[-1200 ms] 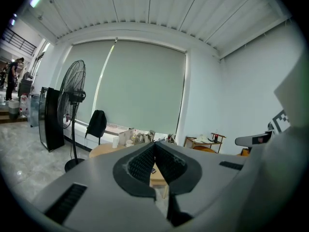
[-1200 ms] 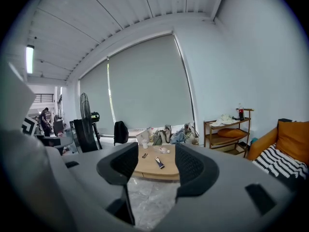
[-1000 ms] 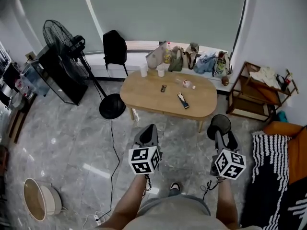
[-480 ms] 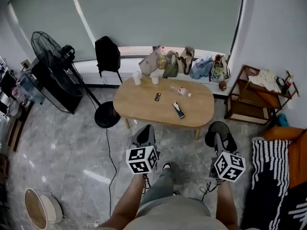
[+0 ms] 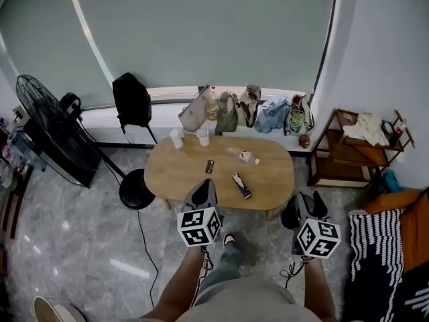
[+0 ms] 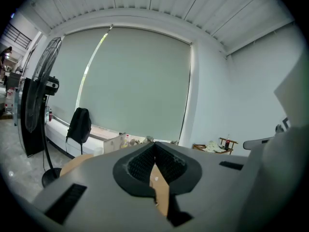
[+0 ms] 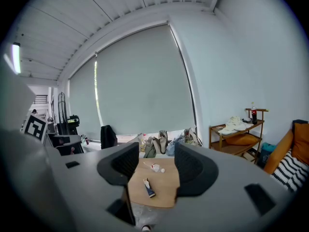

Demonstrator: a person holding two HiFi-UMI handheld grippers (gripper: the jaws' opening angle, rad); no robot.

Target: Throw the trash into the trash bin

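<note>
**A:** Here, the approach to the table (image 5: 167,176). Which step is in hand, and how is it done well?

**B:** By my reading, the first reach for the trash. The dark tube (image 5: 241,185), the crumpled white-and-red wrapper (image 5: 247,157) and a small dark item (image 5: 210,167) lie well apart on the tabletop, ahead of both tools. The right gripper (image 7: 155,161) has its jaws spread with nothing between them, and its view frames the tube and wrapper in that gap. It is the better candidate for the tube. It should come down from above with the jaws across the tube's narrow width. The left gripper (image 6: 154,152) has its jaws pressed together on nothing, so it must open before it can take anything.

**A:** And the bin?

**B:** No bin can be identified with certainty. A pale round container (image 5: 48,308) shows at the lower left edge of the head view, on the floor and far from the table. Whether it is the bin cannot be told. Two white cups (image 5: 176,138) stand near the table's far edge, and whether they count as trash is unclear.

**A:** Any legible writing?

**B:** None. The tube's label is too small to read. The marker cubes (image 5: 199,226) bear black-and-white square patterns, not text.
</note>
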